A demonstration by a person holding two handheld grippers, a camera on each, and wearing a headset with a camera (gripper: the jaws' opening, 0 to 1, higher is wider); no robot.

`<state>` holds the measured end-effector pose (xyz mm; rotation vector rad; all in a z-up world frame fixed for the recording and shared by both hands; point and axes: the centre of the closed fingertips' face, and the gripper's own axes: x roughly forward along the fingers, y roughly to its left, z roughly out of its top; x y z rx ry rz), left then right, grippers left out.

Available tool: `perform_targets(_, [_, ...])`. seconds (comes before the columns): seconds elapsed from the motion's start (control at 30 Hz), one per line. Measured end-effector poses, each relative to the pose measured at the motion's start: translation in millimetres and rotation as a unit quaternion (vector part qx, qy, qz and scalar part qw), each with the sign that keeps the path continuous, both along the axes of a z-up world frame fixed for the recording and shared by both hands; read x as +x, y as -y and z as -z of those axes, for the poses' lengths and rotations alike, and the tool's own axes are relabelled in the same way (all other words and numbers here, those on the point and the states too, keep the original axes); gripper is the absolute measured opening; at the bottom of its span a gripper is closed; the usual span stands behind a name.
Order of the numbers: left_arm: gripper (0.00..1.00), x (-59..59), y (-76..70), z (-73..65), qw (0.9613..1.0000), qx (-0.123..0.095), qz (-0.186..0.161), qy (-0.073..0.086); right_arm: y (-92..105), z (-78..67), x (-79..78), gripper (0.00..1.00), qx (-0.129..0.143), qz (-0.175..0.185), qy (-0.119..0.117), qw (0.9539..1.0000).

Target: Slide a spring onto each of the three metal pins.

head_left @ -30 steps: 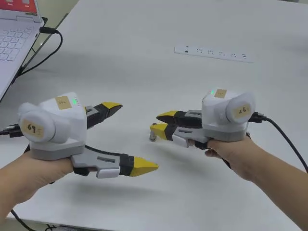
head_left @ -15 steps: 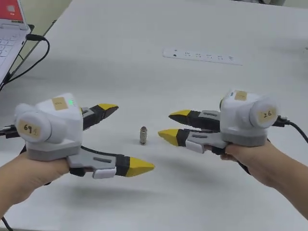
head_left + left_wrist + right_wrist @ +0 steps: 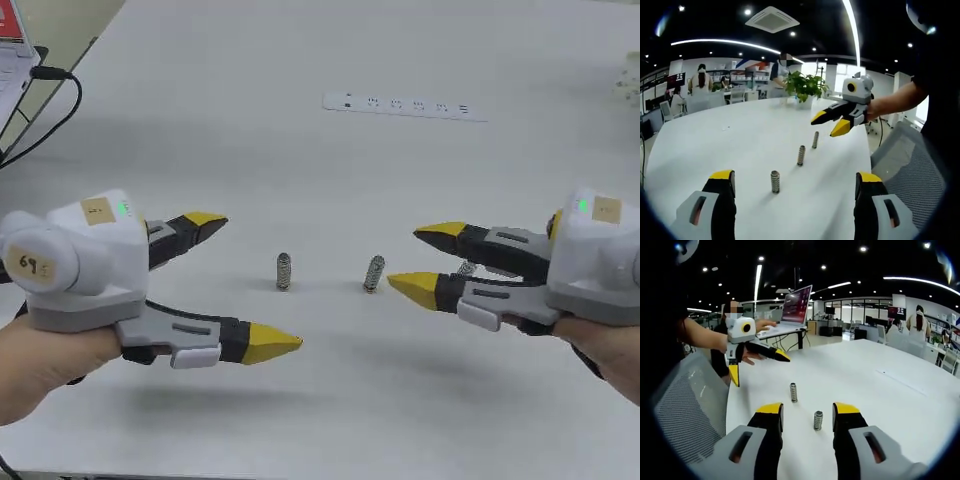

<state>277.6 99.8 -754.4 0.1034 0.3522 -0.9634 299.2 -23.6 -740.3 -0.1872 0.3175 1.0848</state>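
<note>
Three short metal springs stand upright in a row on the white table: the left spring (image 3: pixel 284 271), the middle spring (image 3: pixel 374 273) and the right spring (image 3: pixel 466 268), which is partly hidden behind my right gripper's fingers. They also line up in the left gripper view, from the near spring (image 3: pixel 775 181) through the middle spring (image 3: pixel 801 155) to the far spring (image 3: pixel 815 139). My left gripper (image 3: pixel 245 282) is open wide, left of the row. My right gripper (image 3: pixel 407 257) is open and empty, its tips just right of the middle spring (image 3: pixel 818 420).
A white power strip (image 3: pixel 405 105) lies further back on the table. A black cable (image 3: pixel 55 95) runs toward a laptop (image 3: pixel 797 305) at the far left. The table's front edge is close below both grippers. People sit in the office behind.
My right gripper has let go of the spring it had at its tips and drawn back to the right, jaws now apart. The head camera has shifted, bringing two more springs into view.
</note>
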Motion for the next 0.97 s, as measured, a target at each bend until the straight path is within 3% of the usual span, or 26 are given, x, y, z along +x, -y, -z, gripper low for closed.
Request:
perform_targets(0.27, [0.97,-3.0,-1.9,-2.0,1.0000,0.003,-0.002,-0.002,25.6,-3.3,-7.6,0.56,0.023,0.011,-0.001,0.9997])
perform_targets(0.4, [0.98,-4.5,-4.7,-3.1,1.0000,0.000,-0.008,-0.002,37.7,4.1,-12.9,0.62,0.019,0.021,-0.014,0.9995])
perform_targets(0.63, [0.98,-10.1,-7.5,-2.2,0.9999,-0.007,-0.010,-0.007,53.0,20.8,-20.1,0.90,0.005,0.042,-0.030,0.9987])
perform_targets(0.8, [0.98,-12.8,-10.9,-2.1,0.9999,-0.005,-0.005,-0.009,59.0,19.6,-20.2,0.99,0.010,0.049,-0.036,0.9981])
perform_targets(0.97, [0.98,-13.7,-12.3,-3.5,1.0000,0.000,-0.005,-0.003,68.6,17.2,-17.5,0.99,0.009,0.059,-0.038,0.9975])
